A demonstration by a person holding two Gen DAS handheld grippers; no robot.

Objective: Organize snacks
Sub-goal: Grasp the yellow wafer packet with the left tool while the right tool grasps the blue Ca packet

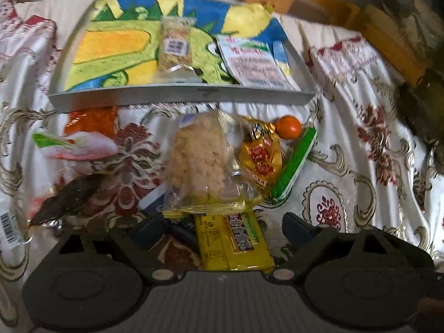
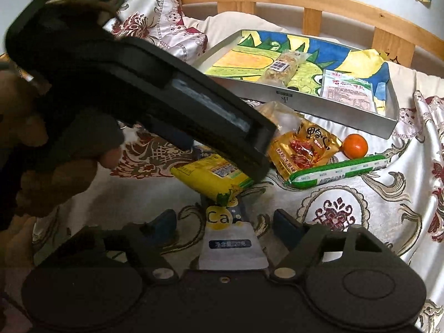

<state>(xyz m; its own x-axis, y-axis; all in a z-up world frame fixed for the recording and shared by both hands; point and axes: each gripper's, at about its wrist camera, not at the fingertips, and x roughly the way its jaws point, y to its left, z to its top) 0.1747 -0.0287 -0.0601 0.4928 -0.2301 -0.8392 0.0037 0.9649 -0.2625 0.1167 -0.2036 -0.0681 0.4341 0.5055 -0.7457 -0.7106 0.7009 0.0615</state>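
A grey tray lined with a dinosaur picture lies on the bedspread and holds a clear snack pack and a white sachet. In front of it are heaped a clear bag of rice cake, a gold packet, an orange and a green sausage stick. My left gripper is open, straddling a yellow packet without touching it. My right gripper is open around a white and blue "Ca" sachet, pads clear of it. The left gripper's fingers cross the right wrist view above the yellow packet.
An orange-red pack, a white, green and pink packet and a dark pack lie to the left. A wooden bed rail runs behind the tray, with a pillow at the back left. A hand holds the left gripper.
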